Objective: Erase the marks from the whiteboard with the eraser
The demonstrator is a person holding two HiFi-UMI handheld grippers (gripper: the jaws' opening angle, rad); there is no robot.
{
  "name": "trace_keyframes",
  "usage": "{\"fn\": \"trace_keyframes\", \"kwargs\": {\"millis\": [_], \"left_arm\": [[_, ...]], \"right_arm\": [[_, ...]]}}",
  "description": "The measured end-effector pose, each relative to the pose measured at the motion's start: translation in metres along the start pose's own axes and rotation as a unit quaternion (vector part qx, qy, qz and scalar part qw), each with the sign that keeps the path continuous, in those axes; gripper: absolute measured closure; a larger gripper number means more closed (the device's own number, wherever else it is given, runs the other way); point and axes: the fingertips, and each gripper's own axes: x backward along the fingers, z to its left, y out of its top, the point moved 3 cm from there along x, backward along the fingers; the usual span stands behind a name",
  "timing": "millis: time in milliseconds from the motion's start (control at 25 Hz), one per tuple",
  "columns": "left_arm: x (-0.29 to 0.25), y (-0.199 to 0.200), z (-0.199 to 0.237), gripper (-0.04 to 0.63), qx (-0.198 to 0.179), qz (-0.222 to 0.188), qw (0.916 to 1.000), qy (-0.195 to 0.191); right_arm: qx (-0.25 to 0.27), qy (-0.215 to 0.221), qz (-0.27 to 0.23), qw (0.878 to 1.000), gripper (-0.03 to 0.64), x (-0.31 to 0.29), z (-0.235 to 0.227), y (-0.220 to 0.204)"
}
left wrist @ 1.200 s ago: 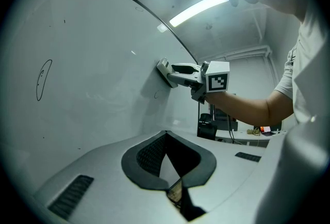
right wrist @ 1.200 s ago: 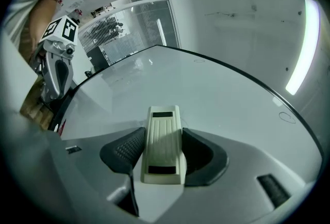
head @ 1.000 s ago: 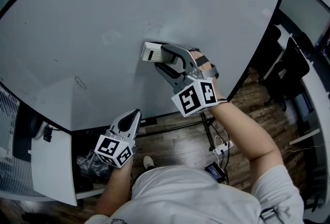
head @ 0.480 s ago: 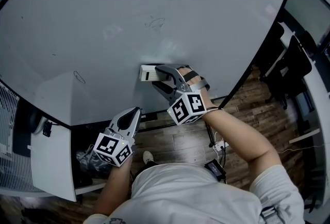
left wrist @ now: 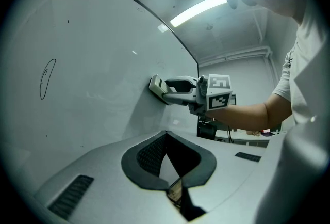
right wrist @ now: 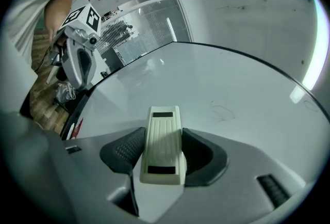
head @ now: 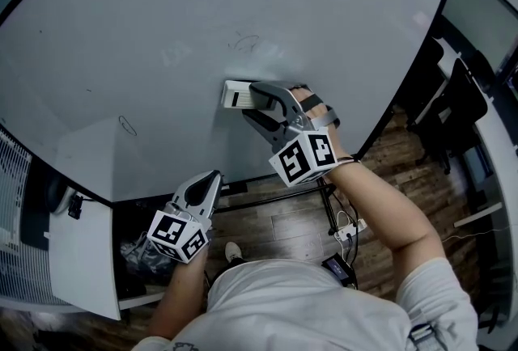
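Right gripper (head: 249,99) clamps eraser (head: 235,94) against whiteboard (head: 162,18), near a scribble (head: 243,42). Left gripper (head: 212,176) has its jaws together, empty, by the board's lower edge.

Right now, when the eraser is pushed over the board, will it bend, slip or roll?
Likely stiff: the eraser looks like a ribbed plastic block, undeformed in the right tool. Likely light, being small beside the tool. Flat against the whiteboard, it should slide, not roll.

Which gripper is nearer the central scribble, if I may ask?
Right. The right gripper holds the eraser just below the scribble; the left gripper hangs below the board.
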Motion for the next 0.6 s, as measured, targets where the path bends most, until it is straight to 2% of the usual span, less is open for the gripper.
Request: {"fn": "trace_keyframes", "kwargs": {"millis": [360, 600], "left_arm": [[-0.007, 0.007, -0.002, 0.588, -0.003, -0.001, 1.0, -0.007], [-0.006, 0.001, 0.0, 0.589, 0.0, 0.0, 1.0, -0.005]], "right_arm": [[0.021, -0.101, -0.024, 0.994, 0.38, 0.03, -0.107, 0.027], [0.012, -0.123, -0.032, 0.992, 0.38, 0.034, -0.115, 0.029]]}}
